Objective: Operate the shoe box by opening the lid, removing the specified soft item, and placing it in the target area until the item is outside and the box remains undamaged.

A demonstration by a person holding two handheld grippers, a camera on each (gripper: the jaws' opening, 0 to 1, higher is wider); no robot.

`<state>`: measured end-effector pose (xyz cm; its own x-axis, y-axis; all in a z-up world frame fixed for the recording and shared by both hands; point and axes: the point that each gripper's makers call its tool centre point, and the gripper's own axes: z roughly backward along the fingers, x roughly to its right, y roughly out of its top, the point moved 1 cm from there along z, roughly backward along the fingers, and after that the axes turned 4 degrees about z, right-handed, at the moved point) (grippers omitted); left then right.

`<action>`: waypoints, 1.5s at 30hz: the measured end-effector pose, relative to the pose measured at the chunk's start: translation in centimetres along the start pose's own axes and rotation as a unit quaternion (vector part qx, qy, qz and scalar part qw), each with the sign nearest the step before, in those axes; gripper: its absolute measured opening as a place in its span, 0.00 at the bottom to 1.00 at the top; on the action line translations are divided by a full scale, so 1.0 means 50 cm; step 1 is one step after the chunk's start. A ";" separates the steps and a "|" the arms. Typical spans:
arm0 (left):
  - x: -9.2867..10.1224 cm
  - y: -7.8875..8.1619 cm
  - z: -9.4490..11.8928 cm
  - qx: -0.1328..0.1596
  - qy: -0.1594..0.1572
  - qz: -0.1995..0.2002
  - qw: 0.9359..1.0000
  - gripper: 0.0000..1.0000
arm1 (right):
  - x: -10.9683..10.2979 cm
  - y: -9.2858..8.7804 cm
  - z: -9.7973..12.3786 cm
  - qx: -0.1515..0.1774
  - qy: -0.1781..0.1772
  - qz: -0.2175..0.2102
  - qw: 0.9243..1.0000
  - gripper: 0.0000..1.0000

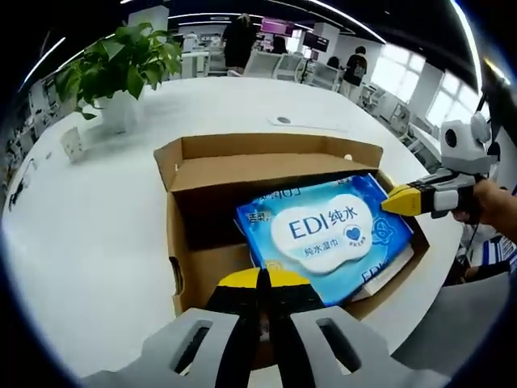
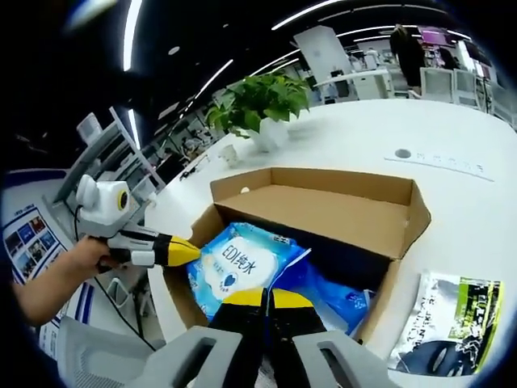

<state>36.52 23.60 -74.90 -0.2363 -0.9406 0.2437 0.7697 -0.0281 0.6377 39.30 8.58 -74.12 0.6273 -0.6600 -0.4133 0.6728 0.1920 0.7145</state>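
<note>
White tabletop carries the opened shoe box; the wet-wipes pack lies inside. My left tongs and right tongs are closed, empty. Next: part, grip pack, lift out.

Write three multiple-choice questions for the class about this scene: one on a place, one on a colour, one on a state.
1. Where is the pack of wipes?
A. beside the plant
B. inside the box
C. on the floor

2. What colour is most of the pack?
A. red
B. black
C. blue

3. How is the box?
A. open
B. taped shut
C. crushed flat

Answers:
1 B, the cardboard walls surround the pack.
2 C, its wrapper is blue around a white label.
3 A, the lid is folded back and the inside shows.
</note>
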 end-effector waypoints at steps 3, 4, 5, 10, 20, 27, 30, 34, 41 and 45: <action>0.010 0.005 0.006 0.003 -0.008 0.001 1.000 0.00 | 0.001 0.001 0.011 0.001 0.002 -0.003 1.000 0.00; 0.012 0.007 0.008 0.004 -0.009 0.001 1.000 0.00 | 0.001 0.002 0.012 0.001 0.003 -0.003 1.000 0.00; 0.014 0.008 0.009 0.005 -0.010 0.001 1.000 0.00 | 0.001 0.002 0.016 0.001 0.003 -0.003 1.000 0.00; 0.034 0.026 0.020 0.018 -0.022 0.000 1.000 0.00 | 0.006 0.008 0.039 0.007 0.002 -0.005 1.000 0.00; 0.084 0.058 0.028 0.026 -0.038 -0.005 0.999 0.00 | 0.027 0.019 0.082 0.015 -0.006 -0.013 1.000 0.00; 0.132 0.081 0.025 0.033 -0.050 -0.018 0.998 0.00 | 0.056 0.026 0.125 0.026 -0.018 -0.025 0.999 0.00; 0.153 0.091 0.022 0.034 -0.055 -0.026 0.998 0.00 | 0.072 0.032 0.146 0.032 -0.025 -0.029 0.999 0.00; 0.180 0.105 0.014 0.038 -0.062 -0.032 0.997 0.00 | 0.088 0.035 0.169 0.036 -0.032 -0.033 0.998 0.00; 0.222 0.116 0.003 0.045 -0.072 -0.031 0.996 0.00 | 0.119 0.035 0.201 0.039 -0.044 -0.035 0.998 0.00; 0.246 0.123 -0.003 0.045 -0.074 -0.037 0.996 0.00 | 0.130 0.036 0.218 0.040 -0.048 -0.034 0.997 0.00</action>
<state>38.43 11.80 -68.07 -0.3803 -0.8772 0.2932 0.6917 -0.0593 0.7198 40.33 -3.30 -69.36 0.5379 -0.7370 -0.4092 0.6772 0.0887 0.7305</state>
